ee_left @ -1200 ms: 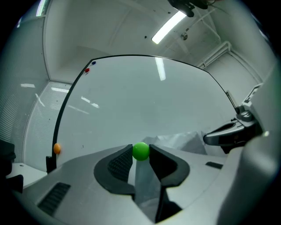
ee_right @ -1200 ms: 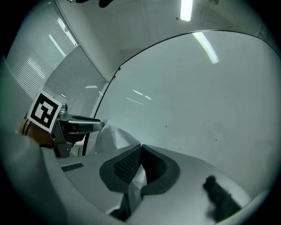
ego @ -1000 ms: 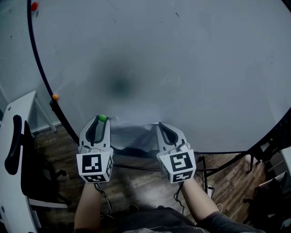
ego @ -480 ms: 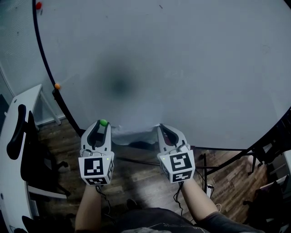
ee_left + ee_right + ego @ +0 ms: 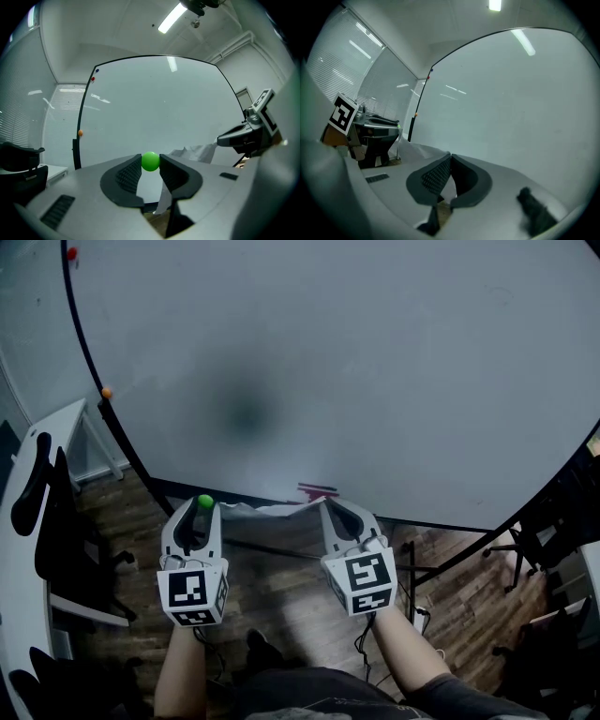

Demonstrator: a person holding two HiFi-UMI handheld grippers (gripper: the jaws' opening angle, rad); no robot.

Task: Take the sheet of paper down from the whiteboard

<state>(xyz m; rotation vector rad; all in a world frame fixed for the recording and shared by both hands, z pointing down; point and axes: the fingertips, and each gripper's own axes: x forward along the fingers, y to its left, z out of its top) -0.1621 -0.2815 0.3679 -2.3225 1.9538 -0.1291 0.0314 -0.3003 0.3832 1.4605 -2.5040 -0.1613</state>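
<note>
The white sheet of paper (image 5: pixel 267 510) hangs off the whiteboard (image 5: pixel 375 362), stretched between my two grippers just in front of the board's lower edge. My left gripper (image 5: pixel 203 507) is shut on a green ball magnet (image 5: pixel 204 502), and the sheet's left corner runs in beside that magnet. In the left gripper view the green magnet (image 5: pixel 150 161) sits between the jaw tips and the paper (image 5: pixel 197 152) trails right. My right gripper (image 5: pixel 330 510) is shut on the sheet's right edge. In the right gripper view the paper (image 5: pixel 417 151) spreads left from the closed jaws.
An orange magnet (image 5: pixel 107 392) and a red magnet (image 5: pixel 72 253) sit on the board's left frame. Red marker strokes (image 5: pixel 317 491) show near its lower edge. A black chair (image 5: pixel 42 512) and a white desk (image 5: pixel 19 549) stand at the left, with the board's stand legs (image 5: pixel 441 568) at the right.
Both grippers have drawn back from the board and a little downward, bringing the sheet with them. The red strokes that the paper covered now show.
</note>
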